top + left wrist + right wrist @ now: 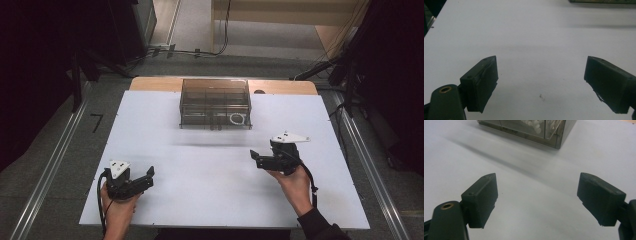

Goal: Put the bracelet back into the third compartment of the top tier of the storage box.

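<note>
Near the front edge of the white desk, toward its front left corner, the person's left hand holds the left gripper just above the surface, its jaws spread wide with nothing but bare desk between them in the left gripper view. Farther in and toward the right edge, the right hand holds the right gripper, whose tips point toward the middle of the desk; its jaws also stand wide apart and released, grasping nothing, with bare white desk between them in the right gripper view. The two grippers are well apart from each other. Beyond both, close to the middle of the far edge, sits a smoky transparent box divided into compartments. It rests flat on the desk and neither gripper touches it. A white coiled item shows in its front right compartment, and small white pieces show through its wall in the right gripper view.
</note>
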`<state>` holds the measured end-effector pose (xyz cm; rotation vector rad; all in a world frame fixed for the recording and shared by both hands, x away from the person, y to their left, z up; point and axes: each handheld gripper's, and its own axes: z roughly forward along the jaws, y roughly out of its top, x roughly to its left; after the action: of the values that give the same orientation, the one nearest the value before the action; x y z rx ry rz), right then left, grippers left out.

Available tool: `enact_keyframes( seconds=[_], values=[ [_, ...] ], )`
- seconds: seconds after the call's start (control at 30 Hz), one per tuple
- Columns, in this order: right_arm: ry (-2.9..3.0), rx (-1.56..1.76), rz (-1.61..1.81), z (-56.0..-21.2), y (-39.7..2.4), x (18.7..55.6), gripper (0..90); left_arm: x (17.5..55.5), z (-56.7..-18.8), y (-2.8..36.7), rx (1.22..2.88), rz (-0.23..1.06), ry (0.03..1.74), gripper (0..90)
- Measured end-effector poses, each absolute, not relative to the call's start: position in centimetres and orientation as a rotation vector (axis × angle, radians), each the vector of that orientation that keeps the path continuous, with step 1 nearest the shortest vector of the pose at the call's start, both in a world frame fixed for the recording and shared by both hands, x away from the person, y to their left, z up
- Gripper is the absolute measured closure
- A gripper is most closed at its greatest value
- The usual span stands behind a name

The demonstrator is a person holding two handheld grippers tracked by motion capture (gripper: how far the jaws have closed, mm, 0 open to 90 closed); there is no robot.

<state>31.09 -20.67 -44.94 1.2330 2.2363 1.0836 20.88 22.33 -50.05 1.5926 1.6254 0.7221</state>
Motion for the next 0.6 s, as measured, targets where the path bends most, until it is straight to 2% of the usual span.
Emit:
enact_keyframes(
  seconds=[0.6],
  values=[
    [2.225,1.255,1.096,-45.3,-23.1,28.9,15.0,20.8,-50.0,22.4,1.593,0.719,1.622,12.0]
  ],
)
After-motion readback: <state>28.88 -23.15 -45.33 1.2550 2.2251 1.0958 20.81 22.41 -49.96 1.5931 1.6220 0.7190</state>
